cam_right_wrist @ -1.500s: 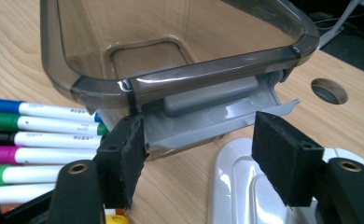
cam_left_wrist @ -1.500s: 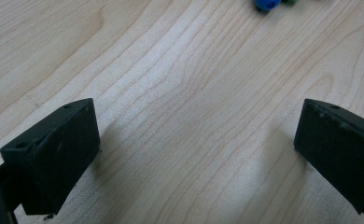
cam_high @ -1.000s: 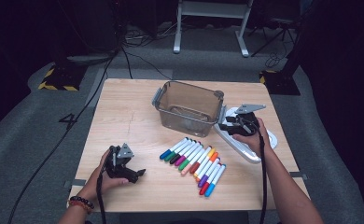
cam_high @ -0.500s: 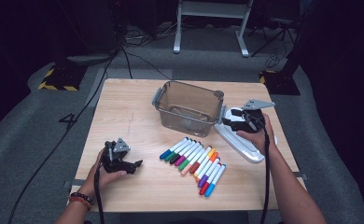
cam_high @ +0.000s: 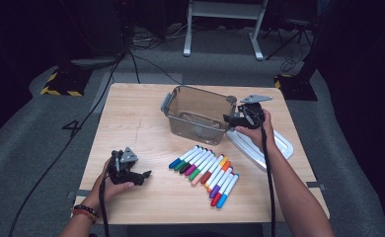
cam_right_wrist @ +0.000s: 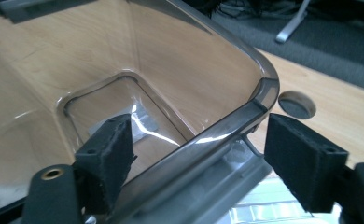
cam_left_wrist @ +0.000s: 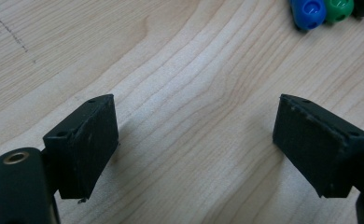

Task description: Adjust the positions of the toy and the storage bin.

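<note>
1. Your right gripper [cam_high: 228,118] stands at the clear bin's [cam_high: 195,121] right-hand wall. Its jaws have just been opening and now stand wide, astride the bin's rim [cam_right_wrist: 217,135] without pressing it: one pad inside, one outside.
2. Your left gripper [cam_high: 148,174] rests well to the bin's near-left, jaws apart over bare table [cam_left_wrist: 194,70] and holding nothing.
3. Progress, as judged: the bin is set down and let go. The row of markers [cam_high: 205,170] lies just in front of it, none inside, so the filling looks wholly undone. The lid [cam_high: 279,145] lies off, just right of the bin.
4. Hard to read: the pale patch on the bin's floor may be a label or glare. In the left gripper view, the marker caps [cam_left_wrist: 327,9] are cut by the top edge.
</note>
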Demonstrator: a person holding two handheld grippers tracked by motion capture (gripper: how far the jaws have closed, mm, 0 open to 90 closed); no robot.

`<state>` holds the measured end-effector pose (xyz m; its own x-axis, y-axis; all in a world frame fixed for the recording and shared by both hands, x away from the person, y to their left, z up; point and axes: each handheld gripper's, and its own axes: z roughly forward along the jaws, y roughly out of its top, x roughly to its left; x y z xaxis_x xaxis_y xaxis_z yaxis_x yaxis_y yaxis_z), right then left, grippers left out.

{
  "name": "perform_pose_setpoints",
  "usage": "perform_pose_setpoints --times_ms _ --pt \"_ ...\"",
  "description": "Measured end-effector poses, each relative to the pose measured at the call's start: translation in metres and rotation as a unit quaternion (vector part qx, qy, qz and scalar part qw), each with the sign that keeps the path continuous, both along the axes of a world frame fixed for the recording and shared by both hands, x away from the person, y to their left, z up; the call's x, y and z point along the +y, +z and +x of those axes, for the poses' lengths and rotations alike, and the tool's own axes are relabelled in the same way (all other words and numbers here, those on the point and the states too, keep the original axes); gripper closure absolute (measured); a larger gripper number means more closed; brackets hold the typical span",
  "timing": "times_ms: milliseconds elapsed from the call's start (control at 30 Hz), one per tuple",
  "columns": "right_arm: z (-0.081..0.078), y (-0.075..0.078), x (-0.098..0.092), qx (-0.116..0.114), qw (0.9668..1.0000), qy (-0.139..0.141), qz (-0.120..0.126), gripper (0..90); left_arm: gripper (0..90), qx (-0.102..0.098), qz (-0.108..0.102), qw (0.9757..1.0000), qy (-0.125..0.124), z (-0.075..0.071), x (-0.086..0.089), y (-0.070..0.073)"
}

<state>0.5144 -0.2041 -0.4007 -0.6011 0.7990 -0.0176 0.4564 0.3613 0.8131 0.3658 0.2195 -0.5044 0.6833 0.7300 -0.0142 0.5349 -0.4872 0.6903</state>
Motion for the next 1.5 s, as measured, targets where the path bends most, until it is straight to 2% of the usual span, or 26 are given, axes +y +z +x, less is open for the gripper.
perform_pose_setpoints --times_ms 133,233,267,333,433,500,600,767,833,900,933,1067,1167,1300,1433,1500 --pt "0.007 -0.002 0.006 0.009 0.9997 -0.007 -0.02 21.6 14.7 0.001 -0.001 1.0 -0.009 -0.003 -0.004 0.0" --pt "0.009 -0.001 0.007 0.007 0.9992 -0.003 -0.041 25.1 14.8 0.0 0.0 0.9999 -0.015 -0.004 -0.006 0.0" --pt "0.01 -0.002 0.007 -0.001 0.9977 -0.002 -0.067 27.6 14.7 0.001 -0.001 0.9999 -0.015 -0.004 -0.007 0.0" --pt "0.01 -0.002 0.006 -0.002 0.9976 0.0 -0.069 27.5 14.7 0.001 -0.002 0.9998 -0.017 -0.005 -0.008 0.0" --pt "0.009 0.0 0.004 0.004 0.9985 0.016 -0.053 27.5 14.6 0.001 -0.001 0.9998 -0.02 -0.005 -0.009 0.0" --pt "0.007 0.0 0.006 0.001 0.9977 0.021 -0.065 27.4 14.5 -0.001 0.001 0.9997 -0.023 -0.005 -0.01 0.0" --pt "0.005 0.001 0.006 0.001 0.9973 0.028 -0.068 27.4 14.4 0.0 0.001 0.9997 -0.025 -0.005 -0.011 0.0" --pt "0.006 0.002 0.002 -0.003 0.9946 0.054 -0.088 33.1 14.3 0.002 -0.001 0.9996 -0.029 -0.006 -0.012 0.0" --pt "0.008 0.003 0.0 -0.003 0.9949 0.054 -0.084 34.2 14.3 0.001 0.001 0.9996 -0.03 -0.006 -0.012 0.0" --pt "0.006 0.004 -0.004 -0.003 0.996 0.057 -0.069 31.3 14.2 0.001 0.001 0.9995 -0.03 -0.006 -0.012 0.0" --pt "0.006 0.004 -0.004 -0.003 0.996 0.057 -0.069 31.3 14.2 0.001 0.001 0.9995 -0.03 -0.006 -0.012 0.0" --pt "-0.005 0.014 -0.01 -0.02 0.9962 0.063 -0.057 30.9 14.2 0.0 0.0 0.9995 -0.031 -0.006 -0.012 0.0" --pt "-0.017 0.024 -0.022 -0.034 0.9969 0.062 -0.035 30.9 14.3 0.001 0.001 0.9995 -0.032 -0.007 -0.013 0.0" --pt "-0.037 0.031 -0.04 -0.045 0.9962 0.068 -0.03 30.4 14.2 0.001 0.0 0.9994 -0.034 -0.009 -0.015 0.0" --pt "-0.059 0.033 -0.06 -0.048 0.996 0.075 -0.012 29.9 14.2 0.002 0.0 0.9994 -0.034 -0.01 -0.015 0.0" --pt "-0.07 0.029 -0.067 -0.047 0.9957 0.079 -0.012 29.5 14.2 0.002 0.0 0.9994 -0.034 -0.01 -0.015 0.0"
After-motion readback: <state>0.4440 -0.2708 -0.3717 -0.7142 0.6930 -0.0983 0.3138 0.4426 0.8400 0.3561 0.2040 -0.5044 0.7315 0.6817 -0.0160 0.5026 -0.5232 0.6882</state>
